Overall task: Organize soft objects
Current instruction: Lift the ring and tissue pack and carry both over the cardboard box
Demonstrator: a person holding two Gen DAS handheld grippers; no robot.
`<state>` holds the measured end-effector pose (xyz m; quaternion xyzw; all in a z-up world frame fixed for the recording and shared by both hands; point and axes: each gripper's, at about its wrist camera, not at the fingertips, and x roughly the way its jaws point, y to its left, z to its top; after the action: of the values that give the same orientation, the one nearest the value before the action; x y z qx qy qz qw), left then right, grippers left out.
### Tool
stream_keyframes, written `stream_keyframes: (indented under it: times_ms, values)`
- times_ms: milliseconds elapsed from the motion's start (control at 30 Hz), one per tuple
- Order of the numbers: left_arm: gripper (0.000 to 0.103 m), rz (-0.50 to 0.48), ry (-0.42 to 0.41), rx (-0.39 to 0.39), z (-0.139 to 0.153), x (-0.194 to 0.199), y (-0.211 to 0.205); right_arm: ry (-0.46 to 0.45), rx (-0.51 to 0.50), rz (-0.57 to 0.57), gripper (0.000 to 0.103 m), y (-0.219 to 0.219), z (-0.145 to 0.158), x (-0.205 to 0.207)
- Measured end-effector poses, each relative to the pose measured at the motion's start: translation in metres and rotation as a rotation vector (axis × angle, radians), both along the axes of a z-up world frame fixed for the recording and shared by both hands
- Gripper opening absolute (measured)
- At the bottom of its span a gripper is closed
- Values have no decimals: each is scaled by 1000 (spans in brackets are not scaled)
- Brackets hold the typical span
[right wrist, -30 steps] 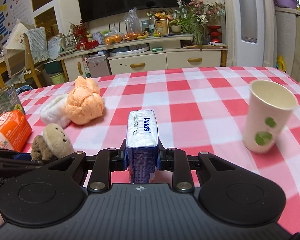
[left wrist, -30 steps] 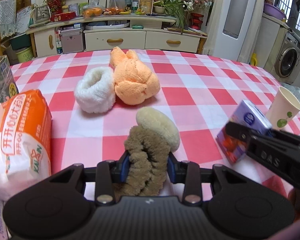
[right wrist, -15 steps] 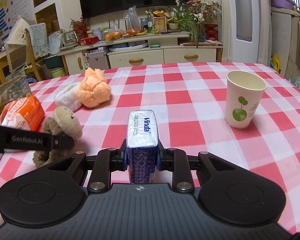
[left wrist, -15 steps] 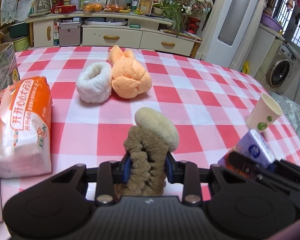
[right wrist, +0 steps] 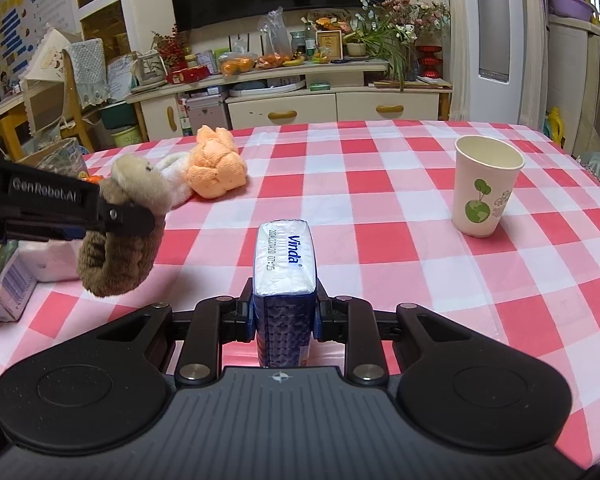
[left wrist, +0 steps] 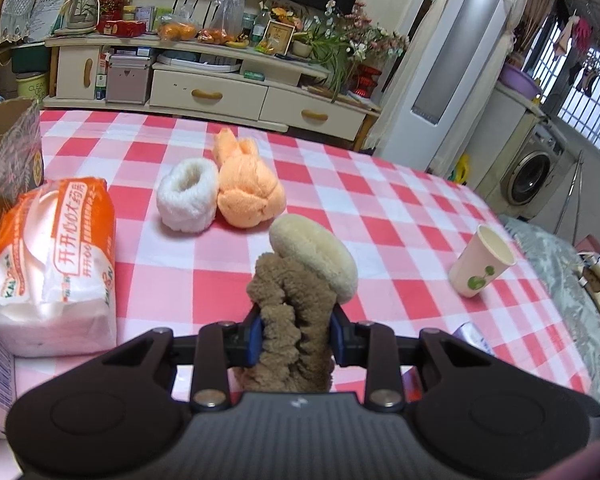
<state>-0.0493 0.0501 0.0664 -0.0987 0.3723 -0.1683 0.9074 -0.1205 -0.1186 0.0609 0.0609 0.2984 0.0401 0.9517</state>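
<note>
Tissue pack (right wrist: 285, 264), white top face: "Vinda" in blue, beside it a printed code ending "07:25" (earlier digits too small to be sure of). Left gripper (right wrist: 120, 216), side of its black finger: "GenRobot.AI" in grey. Orange-and-white bag (left wrist: 56, 264): large Chinese characters "开开心心", rest unclear; "KAI" in green near lower edge. Green bucket (left wrist: 30, 86), far left floor: "CLEAN" (partly hidden).
</note>
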Motion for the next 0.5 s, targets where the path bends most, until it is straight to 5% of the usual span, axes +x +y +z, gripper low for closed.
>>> stream_keyframes:
  times_ms: [500]
  values:
    - [31,-9,-79,-94,43,-4,43,-68,39,111,30,42,38,0]
